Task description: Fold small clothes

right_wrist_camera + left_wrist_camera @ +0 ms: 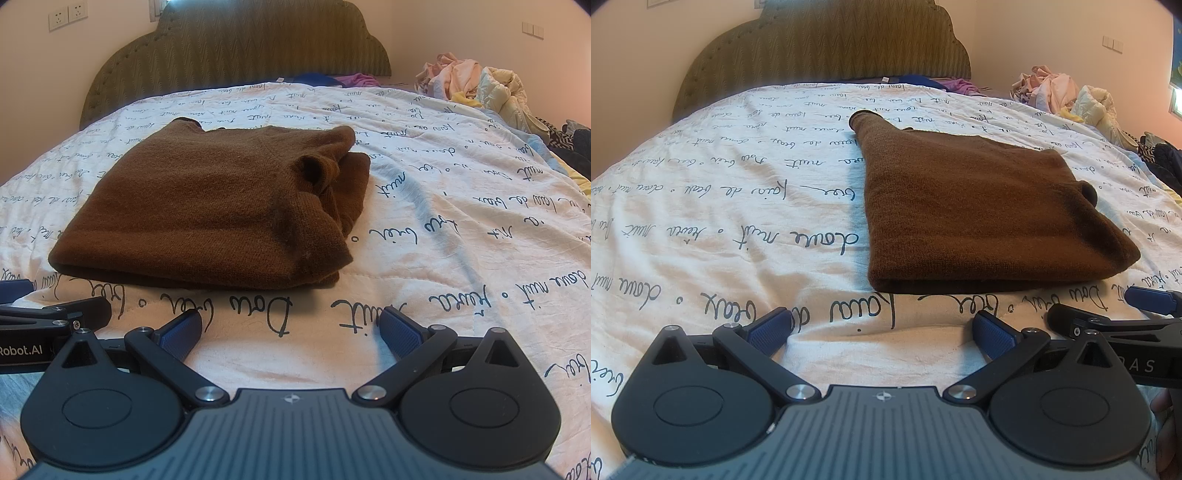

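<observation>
A brown knitted sweater point(979, 210) lies folded into a rough rectangle on the white bedspread with black script point(720, 206). It also shows in the right wrist view point(221, 206), with a sleeve bunched at its right side. My left gripper point(882, 328) is open and empty, just in front of the sweater's near edge. My right gripper point(291, 328) is open and empty, also just short of the near edge. The right gripper shows at the right of the left wrist view point(1108, 314). The left gripper shows at the left edge of the right wrist view point(48, 310).
A padded olive headboard point(827, 48) stands at the far end of the bed. A pile of loose clothes point(480, 85) lies at the far right, with dark garments point(572, 147) near the right edge. Blue and purple cloth point(332, 79) lies by the headboard.
</observation>
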